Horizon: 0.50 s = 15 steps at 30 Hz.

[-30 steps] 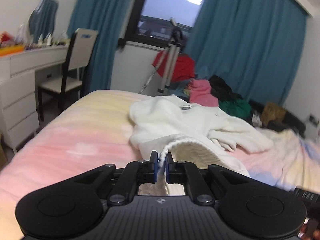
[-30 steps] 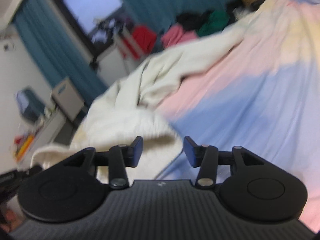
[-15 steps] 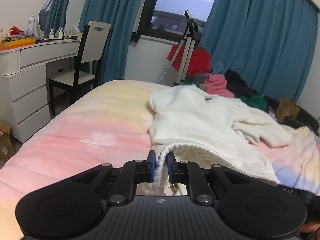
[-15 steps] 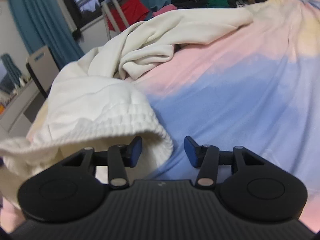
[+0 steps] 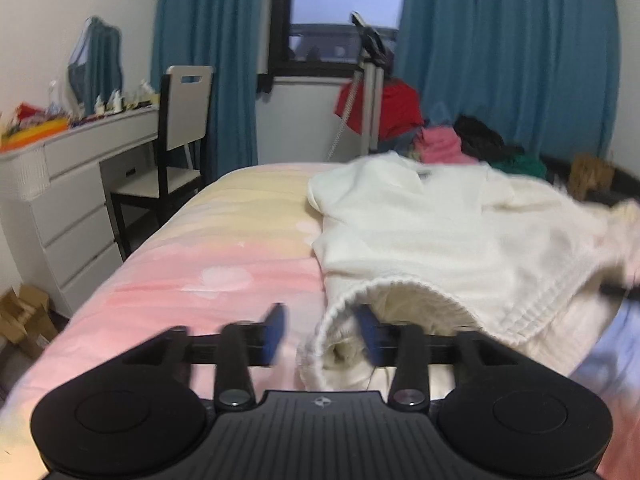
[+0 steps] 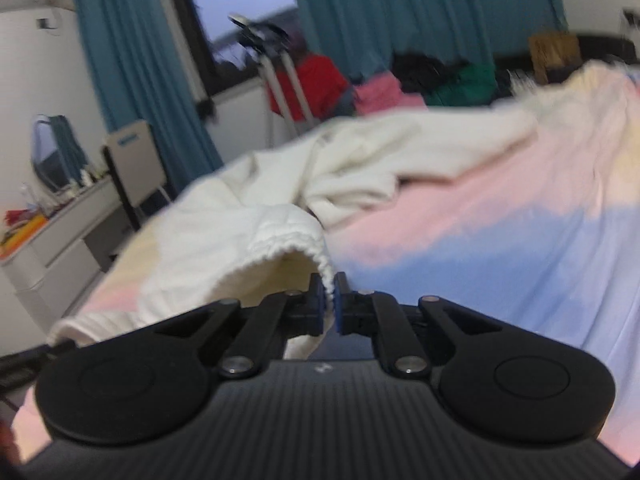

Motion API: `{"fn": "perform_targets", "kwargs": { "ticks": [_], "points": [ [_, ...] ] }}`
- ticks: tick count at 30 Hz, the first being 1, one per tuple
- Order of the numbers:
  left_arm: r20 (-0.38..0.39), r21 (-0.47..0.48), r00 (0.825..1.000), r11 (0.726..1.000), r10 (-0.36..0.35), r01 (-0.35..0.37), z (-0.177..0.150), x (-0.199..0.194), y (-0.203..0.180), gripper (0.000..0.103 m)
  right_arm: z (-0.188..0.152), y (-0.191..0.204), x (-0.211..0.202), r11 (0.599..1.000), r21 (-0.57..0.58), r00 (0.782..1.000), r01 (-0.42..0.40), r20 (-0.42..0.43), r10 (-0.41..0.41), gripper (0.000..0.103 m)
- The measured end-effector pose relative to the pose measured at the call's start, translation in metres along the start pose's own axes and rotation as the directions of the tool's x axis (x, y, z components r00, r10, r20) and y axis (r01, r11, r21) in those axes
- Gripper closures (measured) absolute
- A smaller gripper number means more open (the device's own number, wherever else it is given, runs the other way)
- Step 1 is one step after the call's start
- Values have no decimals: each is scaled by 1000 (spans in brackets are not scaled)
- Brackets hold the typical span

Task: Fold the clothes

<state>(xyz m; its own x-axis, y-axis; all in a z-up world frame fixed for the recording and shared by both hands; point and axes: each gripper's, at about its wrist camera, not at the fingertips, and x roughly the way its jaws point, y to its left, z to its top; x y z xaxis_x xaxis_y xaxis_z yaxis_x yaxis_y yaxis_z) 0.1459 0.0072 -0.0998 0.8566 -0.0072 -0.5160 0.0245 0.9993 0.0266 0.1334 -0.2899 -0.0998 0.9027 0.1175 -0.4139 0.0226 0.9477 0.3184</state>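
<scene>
A cream knitted sweater (image 5: 448,232) lies spread on the pink, yellow and blue bedspread (image 5: 224,264). Its ribbed hem (image 5: 320,332) sags in front of my left gripper (image 5: 322,330), whose jaws are opening; the hem hangs between the blue pads without being pressed. In the right wrist view the same sweater (image 6: 360,160) stretches across the bed, and my right gripper (image 6: 329,300) is shut on its ribbed hem edge (image 6: 320,260), which is lifted off the bedspread (image 6: 520,248).
A white dresser (image 5: 60,184) and a chair (image 5: 176,148) stand left of the bed. A pile of red, pink, black and green clothes (image 5: 448,136) and a stand (image 5: 372,80) sit beyond the bed under the window. A cardboard box (image 5: 24,316) is on the floor.
My left gripper has let go of the hem and its jaws have spread apart. My right gripper, open before, has closed on the hem's other side and lifted it.
</scene>
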Motion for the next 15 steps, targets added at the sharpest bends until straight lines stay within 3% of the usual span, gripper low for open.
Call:
{"fn": "perform_targets", "kwargs": {
  "ticks": [1, 3, 4, 7, 10, 13, 15],
  "points": [
    [1, 33, 1000, 999, 0, 0, -2, -2, -3, 43, 3, 5, -8, 1000, -21, 1000, -16, 20, 17, 94],
    [21, 117, 1000, 993, 14, -16, -5, -6, -12, 19, 6, 13, -20, 998, -36, 998, -55, 40, 56, 94],
    [37, 163, 999, 986, 25, -30, -8, -8, -17, 14, 8, 16, -25, 996, -44, 996, -75, 47, 77, 94],
    [99, 304, 993, 949, 57, -84, -19, -7, -35, 11, 7, 20, -31, 994, -56, 995, -96, 34, 98, 94],
    [140, 385, 986, 913, 86, -134, -28, 6, -50, 11, 2, 18, -28, 994, -55, 995, -95, 11, 95, 94],
    [129, 315, 984, 936, 126, -161, -23, 21, -46, 34, -1, 13, -24, 996, -39, 996, -84, 3, 85, 93],
    [96, 208, 988, 969, 119, -137, -15, 28, -33, 61, -4, 11, -21, 997, -39, 998, -64, -2, 64, 92]
  ]
}}
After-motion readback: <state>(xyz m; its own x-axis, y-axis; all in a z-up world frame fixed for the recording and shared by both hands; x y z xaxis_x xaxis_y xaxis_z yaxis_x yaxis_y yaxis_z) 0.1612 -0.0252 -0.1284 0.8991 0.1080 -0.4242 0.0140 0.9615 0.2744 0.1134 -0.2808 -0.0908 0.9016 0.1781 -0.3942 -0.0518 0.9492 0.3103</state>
